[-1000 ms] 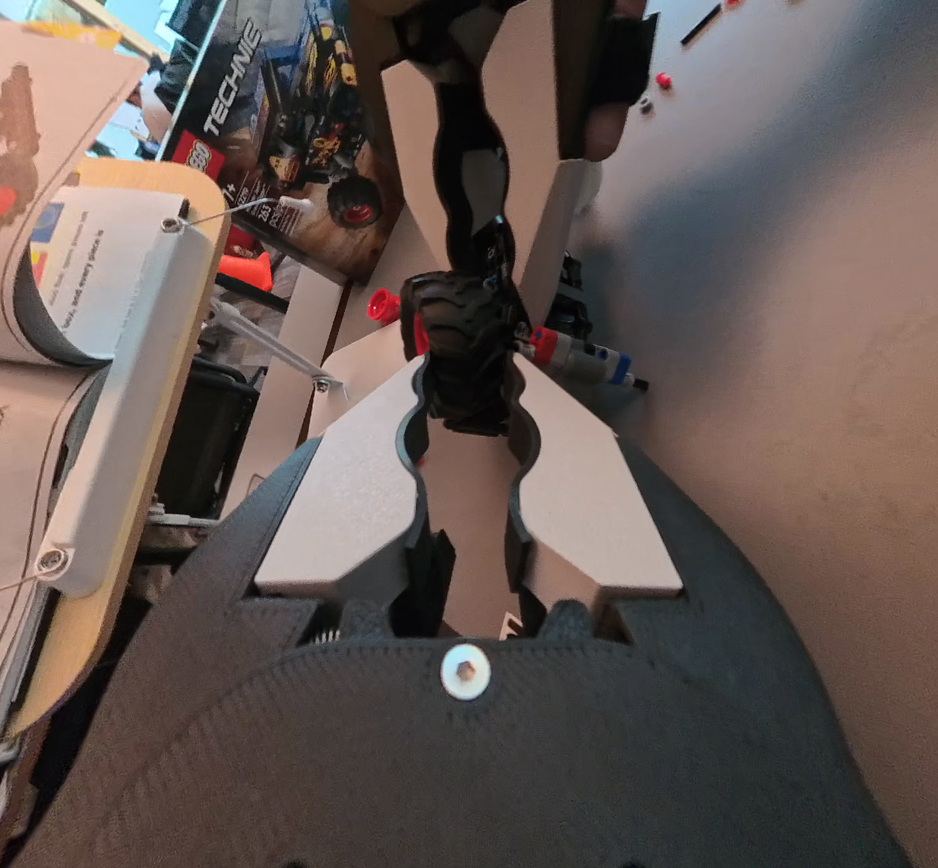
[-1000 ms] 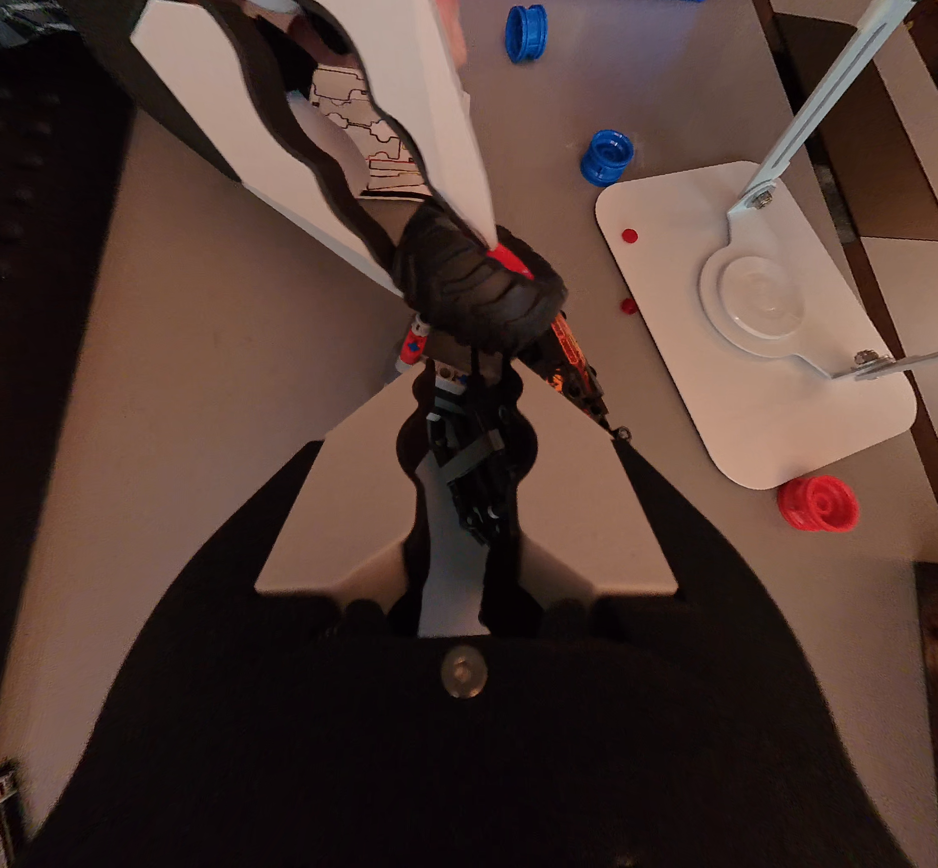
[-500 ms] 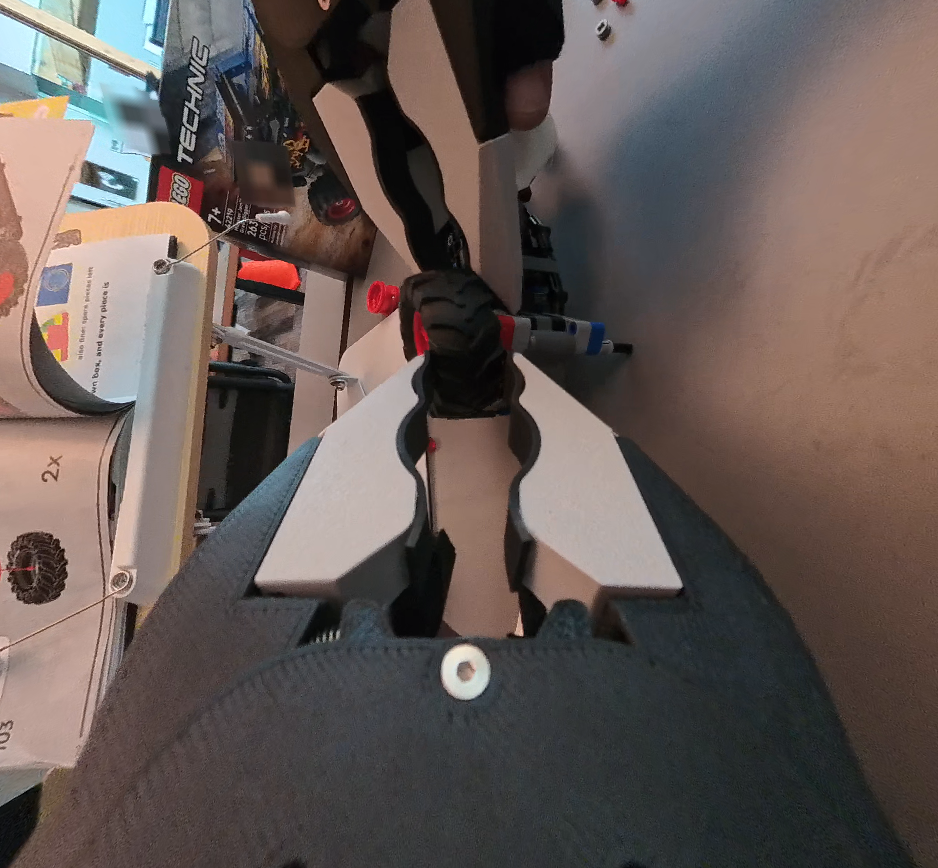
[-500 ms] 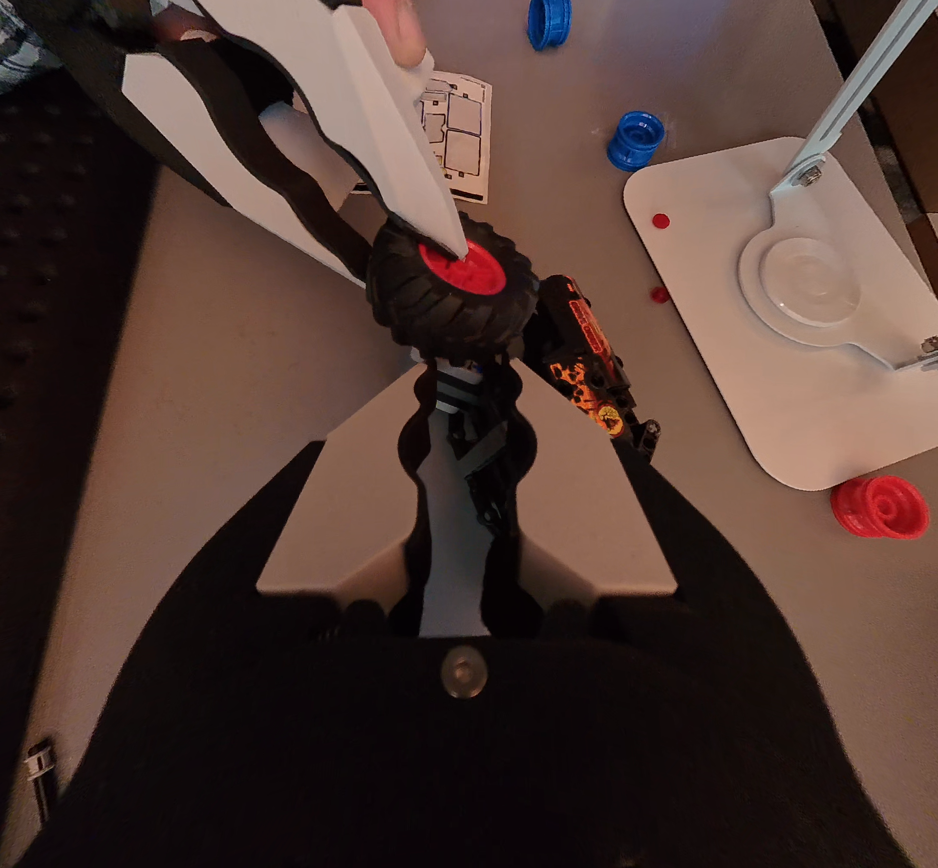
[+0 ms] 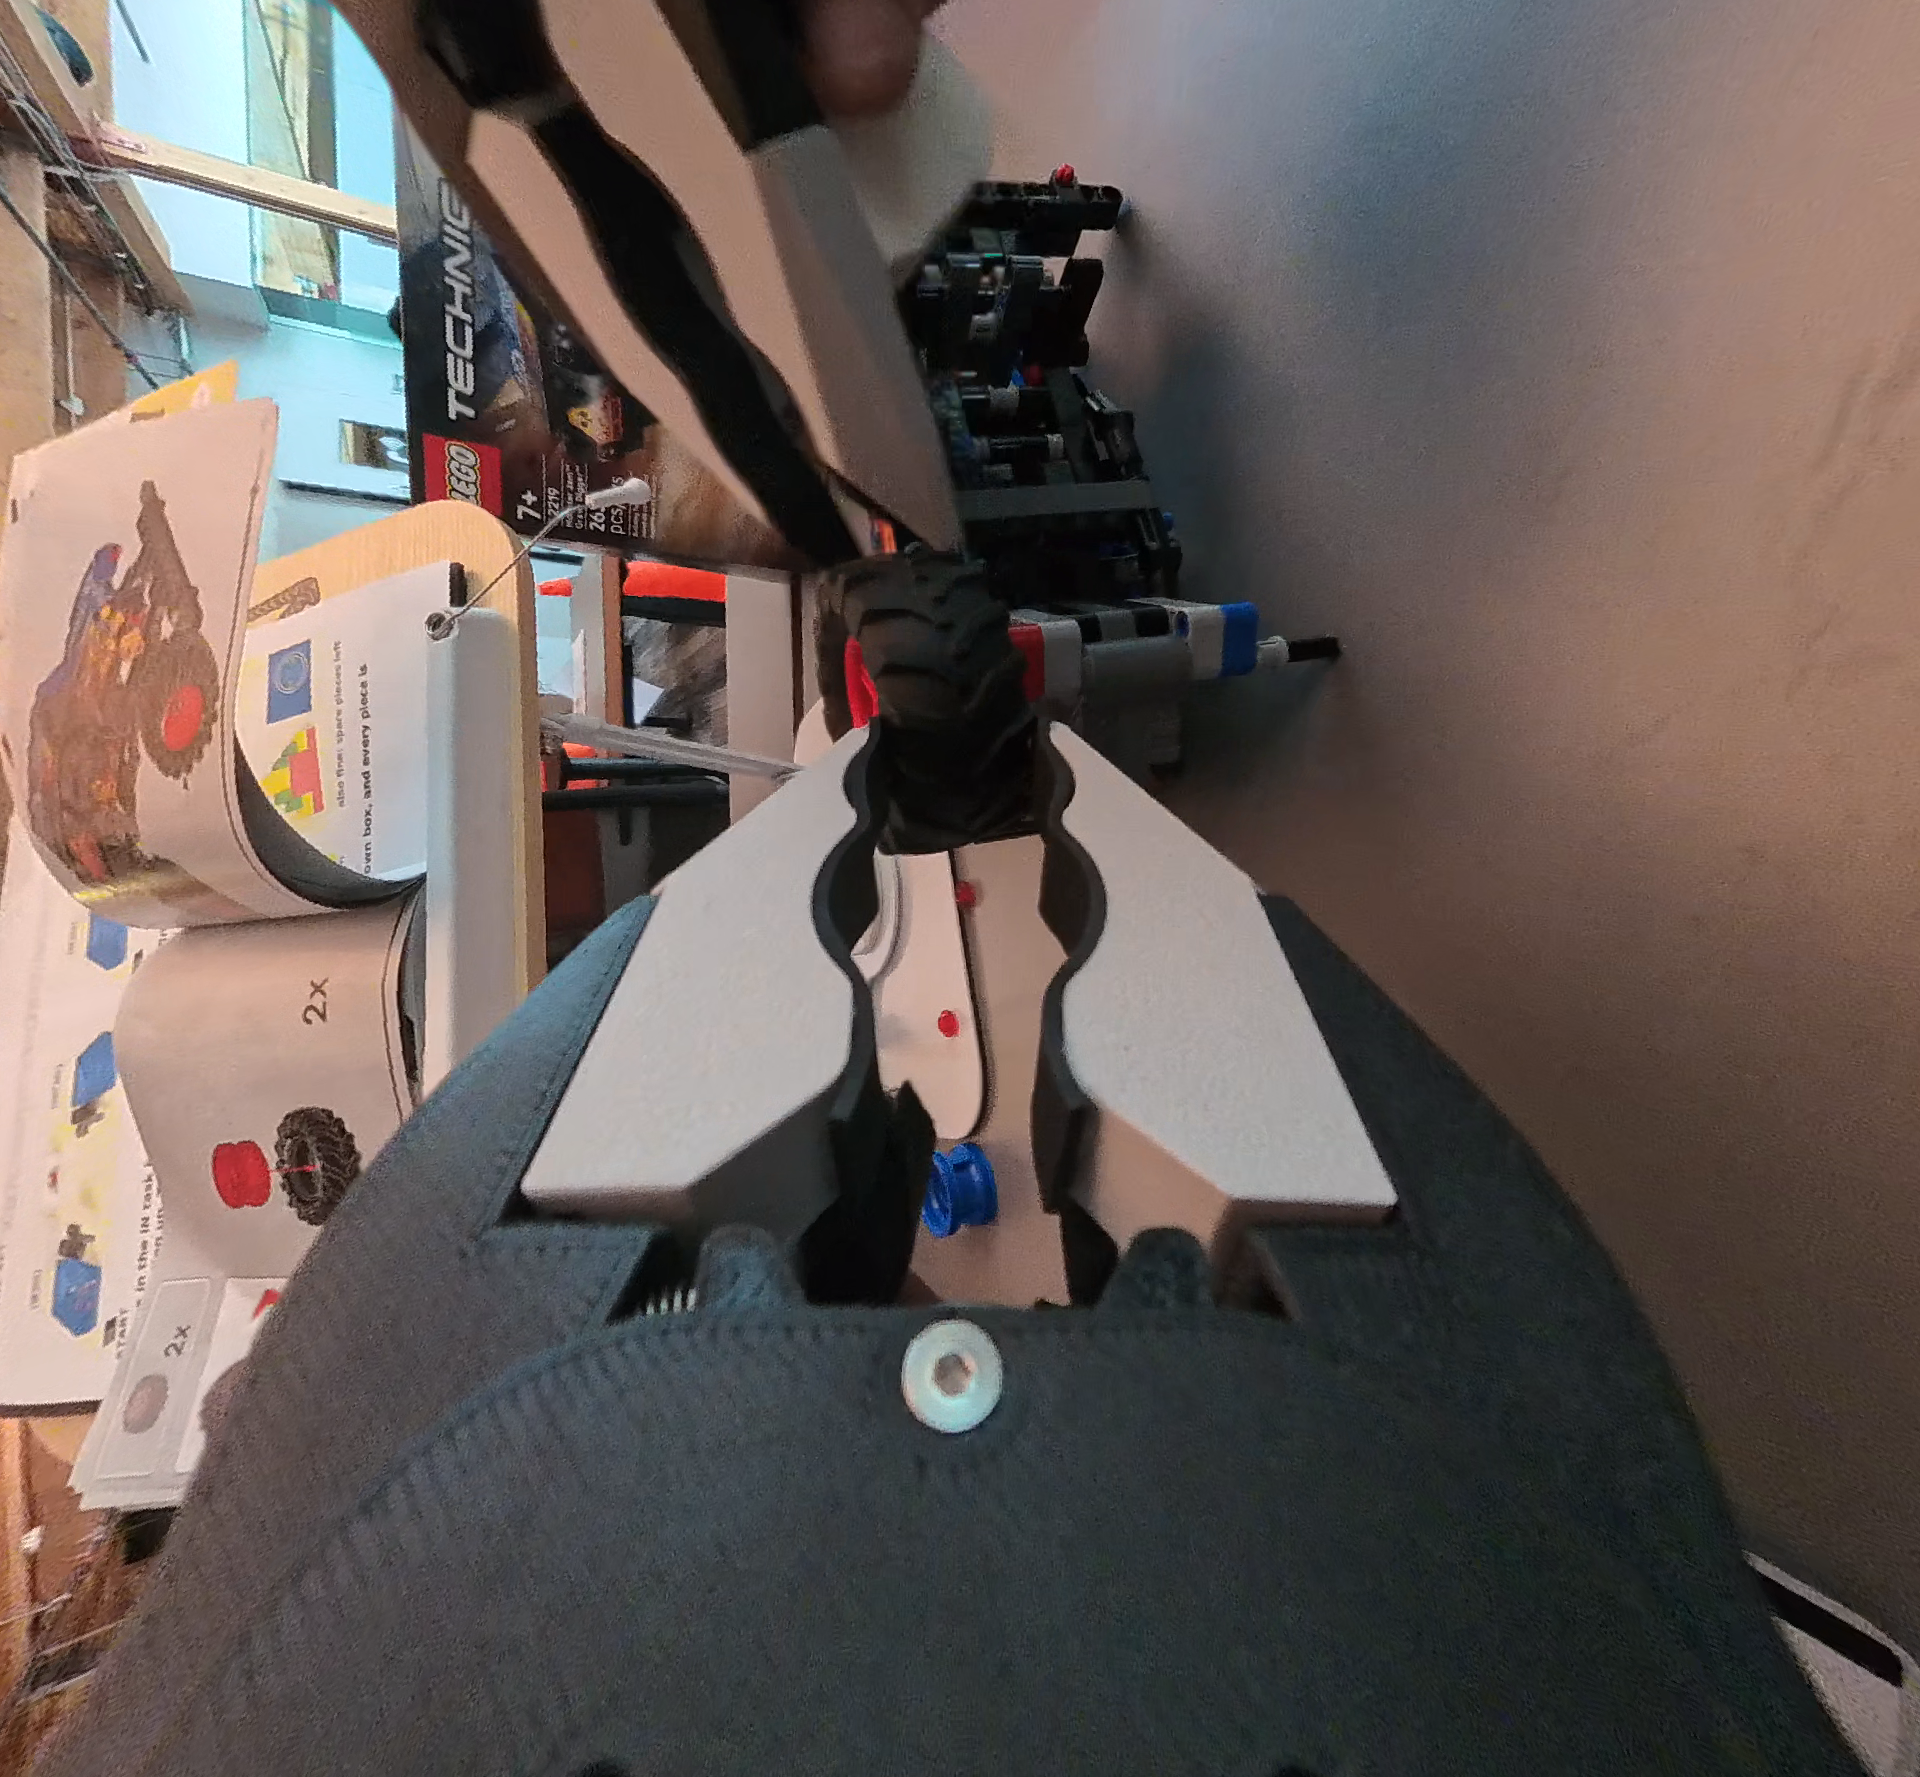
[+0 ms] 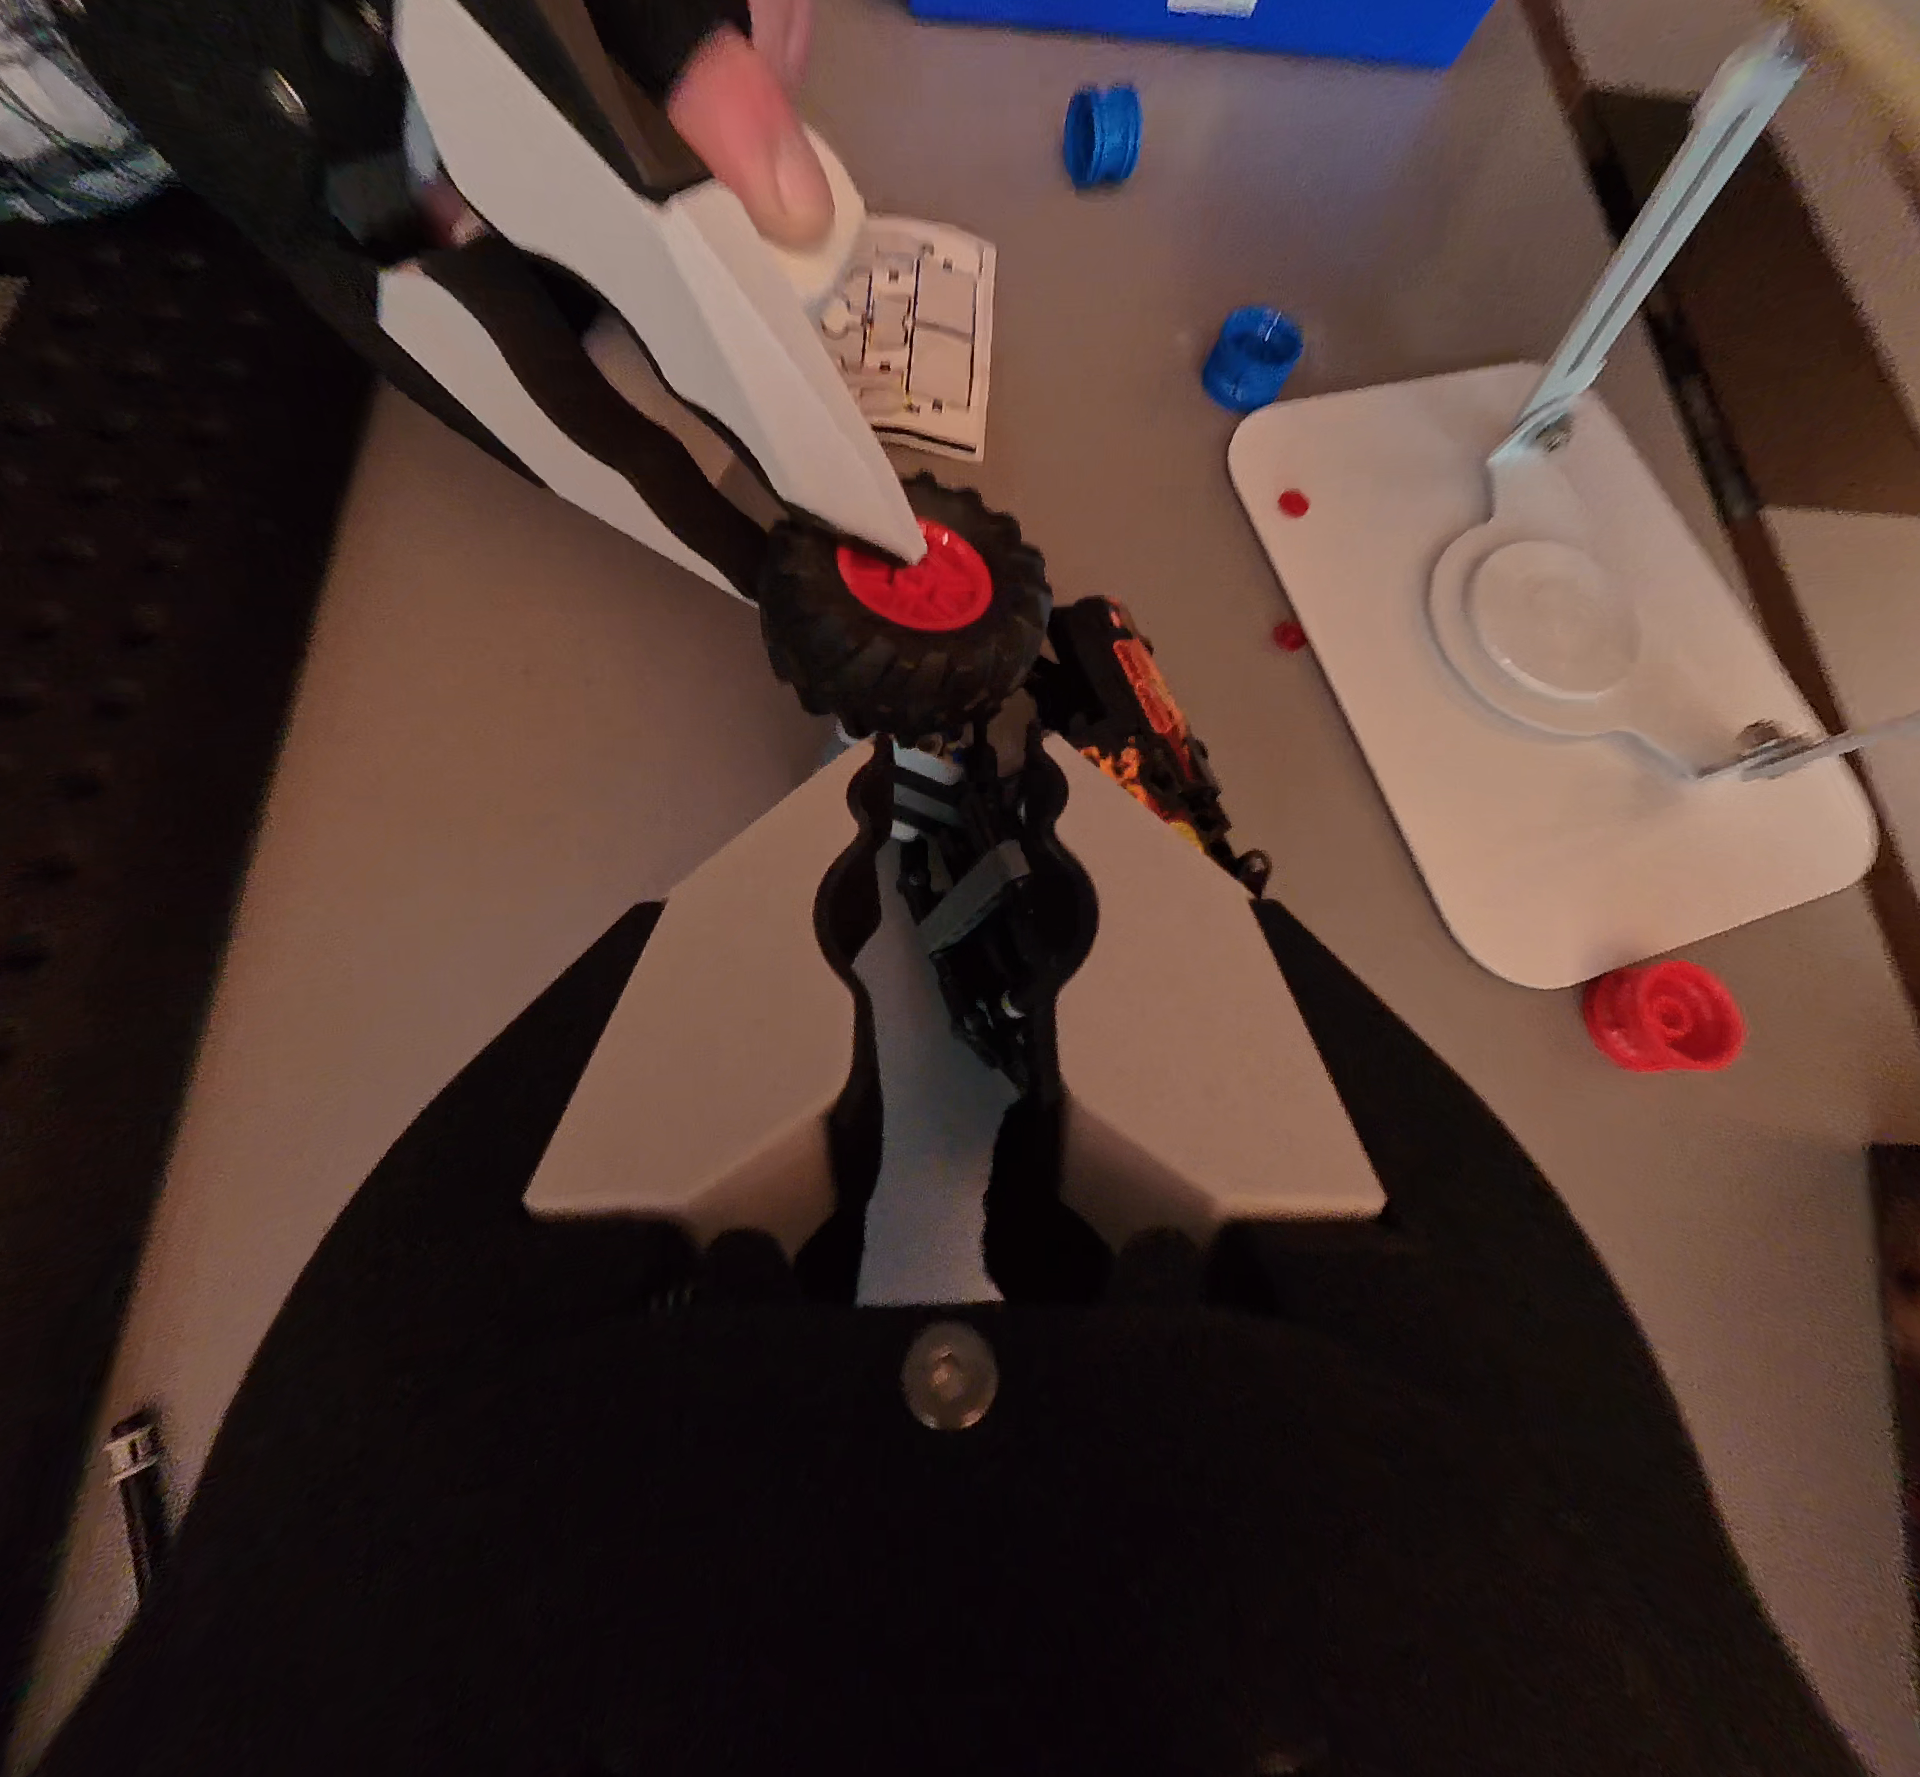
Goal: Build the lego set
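Tilted since a second ago: wheel (image 6: 902,607) now showing full red hub, previously edge-on. Left gripper (image 5: 951,771) clenched on the black tyre. Right gripper (image 6: 956,792) clamped around dark chassis (image 6: 1127,709) just below the wheel. Loose red hub (image 6: 1662,1015) at 4 o'clock; blue hub (image 6: 1252,356) at 1 o'clock.

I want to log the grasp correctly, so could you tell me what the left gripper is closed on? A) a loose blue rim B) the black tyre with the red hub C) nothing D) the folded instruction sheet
B: the left gripper pinches the black tyre across its tread, the red hub facing outward.
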A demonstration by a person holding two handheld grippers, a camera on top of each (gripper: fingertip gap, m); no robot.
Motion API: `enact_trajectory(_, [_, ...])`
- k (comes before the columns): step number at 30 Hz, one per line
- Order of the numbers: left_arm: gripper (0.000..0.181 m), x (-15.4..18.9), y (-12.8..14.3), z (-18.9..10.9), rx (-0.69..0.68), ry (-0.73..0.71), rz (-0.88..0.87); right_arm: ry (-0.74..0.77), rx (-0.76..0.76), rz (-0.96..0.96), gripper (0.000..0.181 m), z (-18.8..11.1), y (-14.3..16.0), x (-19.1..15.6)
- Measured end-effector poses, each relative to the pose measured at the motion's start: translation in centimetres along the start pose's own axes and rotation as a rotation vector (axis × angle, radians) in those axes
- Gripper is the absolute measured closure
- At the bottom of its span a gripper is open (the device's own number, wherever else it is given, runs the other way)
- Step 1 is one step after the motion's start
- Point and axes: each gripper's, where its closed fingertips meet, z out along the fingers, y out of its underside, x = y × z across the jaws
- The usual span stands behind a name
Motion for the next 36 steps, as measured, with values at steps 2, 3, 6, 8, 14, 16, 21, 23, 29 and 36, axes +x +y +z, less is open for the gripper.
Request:
enact_trajectory(2, [0.155, 0.1, 0.0, 0.0, -0.007, 0.001, 0.014, 0.035, 0.036, -0.037, 0.158, -0.8, -0.9, 0.1])
enact_trajectory(3, [0.155, 0.1, 0.0, 0.0, -0.006, 0.007, 0.01, 0.043, 0.064, -0.068, 0.157, -1.1, -1.6, -0.1])
enact_trajectory(6, [0.155, 0.2, -0.2, 0.0, -0.012, 0.031, 0.018, 0.036, 0.078, -0.156, 0.154, -0.6, -2.1, -1.1])
enact_trajectory(8, [0.155, 0.2, 0.0, 0.1, -0.025, 0.058, 0.016, 0.021, 0.072, -0.181, 0.155, -0.1, -2.0, -1.5])
enact_trajectory(14, [0.156, 0.2, 0.0, 0.0, 0.013, 0.16, -0.111, -0.008, 0.093, -0.135, 0.155, -0.1, -2.1, -1.6])
enact_trajectory(16, [0.156, 0.2, 0.0, 0.0, 0.012, 0.167, -0.099, -0.024, 0.102, -0.115, 0.153, -0.1, -2.1, -1.5])
enact_trajectory(21, [0.156, 0.3, -0.3, 0.1, 0.066, 0.187, -0.08, -0.084, 0.114, -0.085, 0.147, 0.2, -1.9, -2.1])
enact_trajectory(23, [0.156, 0.2, -0.2, 0.1, 0.063, 0.142, -0.034, -0.078, 0.106, -0.098, 0.146, 0.3, -1.9, -2.2])
enact_trajectory(29, [0.155, 0.5, -0.7, -0.4, 0.087, 0.075, 0.045, -0.096, 0.085, -0.125, 0.147, 0.3, -1.7, -3.1])
enact_trajectory(36, [0.152, 0.4, -1.0, -0.1, 0.095, 0.057, -0.022, -0.106, 0.075, -0.118, 0.155, 0.5, -1.9, -3.5])
